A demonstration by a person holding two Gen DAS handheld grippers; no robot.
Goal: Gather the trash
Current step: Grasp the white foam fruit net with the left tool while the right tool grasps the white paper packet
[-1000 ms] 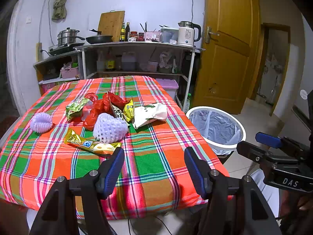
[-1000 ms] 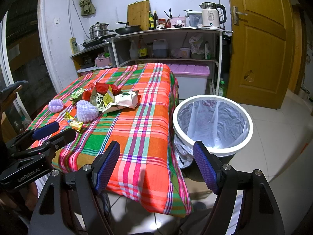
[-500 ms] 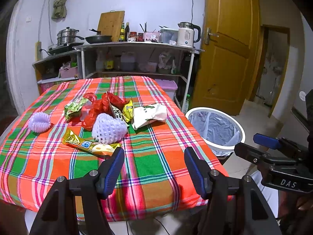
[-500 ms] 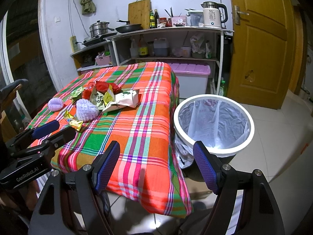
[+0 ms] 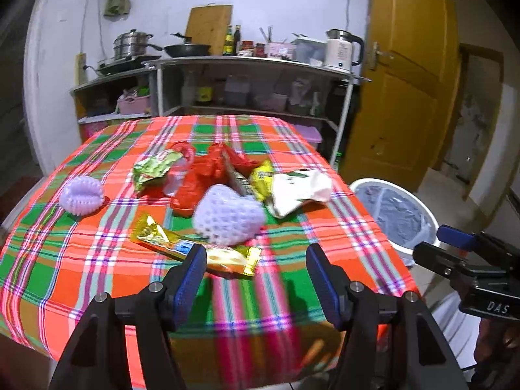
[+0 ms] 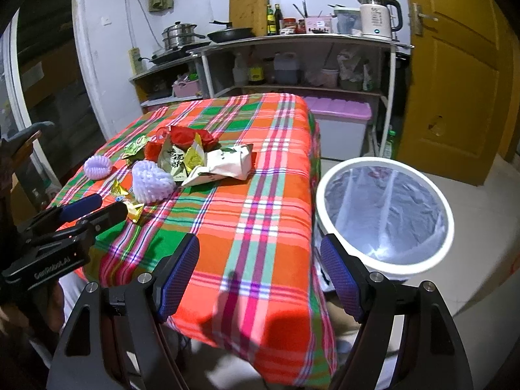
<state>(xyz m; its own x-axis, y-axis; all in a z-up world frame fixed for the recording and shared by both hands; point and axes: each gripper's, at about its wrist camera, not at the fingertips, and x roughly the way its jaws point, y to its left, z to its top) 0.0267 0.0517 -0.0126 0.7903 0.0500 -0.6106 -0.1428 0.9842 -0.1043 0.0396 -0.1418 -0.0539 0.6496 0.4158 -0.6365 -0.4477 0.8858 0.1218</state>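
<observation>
Trash lies heaped mid-worktop [image 5: 107, 273], nothing yet collected: a gold snack wrapper [image 5: 195, 252] nearest the edge, a white foam fruit net [image 5: 227, 216] touching it, a lilac foam net [image 5: 83, 195] apart at one side, then a red plastic bag [image 5: 201, 178], a green foil wrapper [image 5: 152, 169], a yellow packet [image 5: 263, 178] and a white paper packet [image 5: 299, 190] bunched together. The left claw [image 5: 256, 279] hangs released, jaws spread just short of the gold wrapper, grasping nothing. The right claw [image 6: 260, 279] is likewise released and unladen, poised over the worktop's near corner beside the white bin [image 6: 383, 214], which stands on the floor just off that corner, lined with a clear bag.

Risks, by judgement: the flat foil wrapper may slide on the cloth rather than lift, and a closing claw could pinch the plaid tablecloth [image 6: 260, 195] and drag the whole heap. The springy foam net may pop free in transit, and light wrappers could miss the bin's mouth.

Behind, a metal kitchen rack [image 6: 299, 42] carries a kettle [image 6: 378, 16], a frying pan [image 6: 230, 34], steamer pots and a chopping board against a pale wall; a wooden door [image 6: 455, 74] stands to the side, tiled floor below.
</observation>
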